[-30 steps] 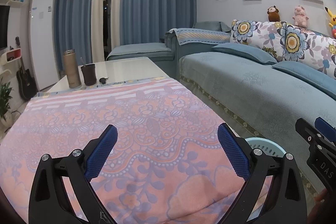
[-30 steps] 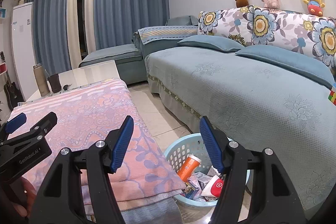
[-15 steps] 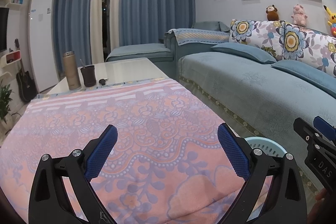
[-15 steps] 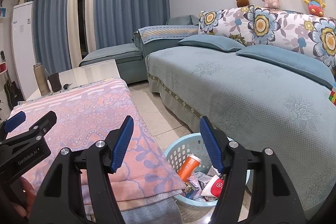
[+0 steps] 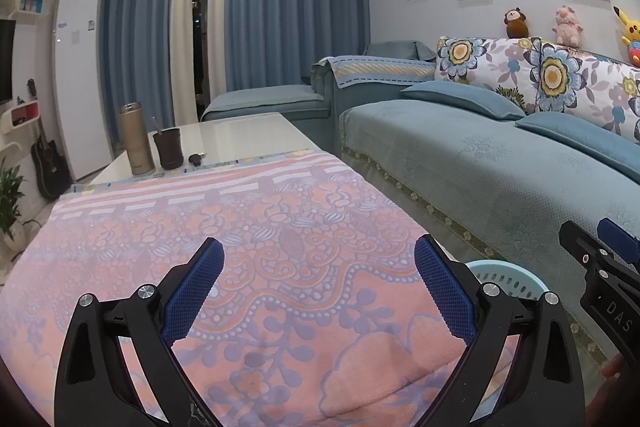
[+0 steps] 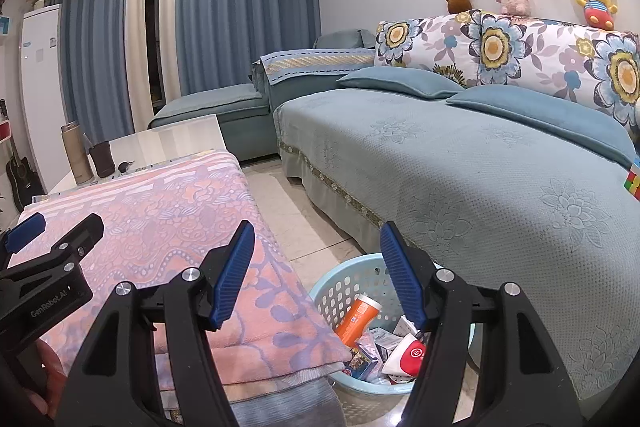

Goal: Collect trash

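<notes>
Nothing has shifted since a second ago: I see both views framed as before, and neither hand has moved or turned.

My left hand-held gripper (image 5: 319, 267) hangs over the bench (image 5: 248, 131), which is draped in a pink floral blanket (image 5: 248, 227). It tips slightly downward, its blue pads spread wide with only blanket showing between them. It is released and touches nothing.

My right hand-held gripper (image 6: 317, 255) sits just to the right of the bench edge, also angled a little down, above the pale blue basket (image 6: 340, 287) on the floor between bench and sofa (image 6: 480, 167). Its jaws stand apart and empty, no pad pressing on anything.

The trash is in that basket: an orange bottle (image 6: 357, 319) leaning against the wall, a white wrapper with a red round mark (image 6: 406, 355), and small boxes and packets beside them.

At the far end of the bench stand a tan flask (image 5: 136, 137), a dark cup (image 5: 168, 149) and a small dark object (image 5: 195, 159) that I cannot identify.
</notes>
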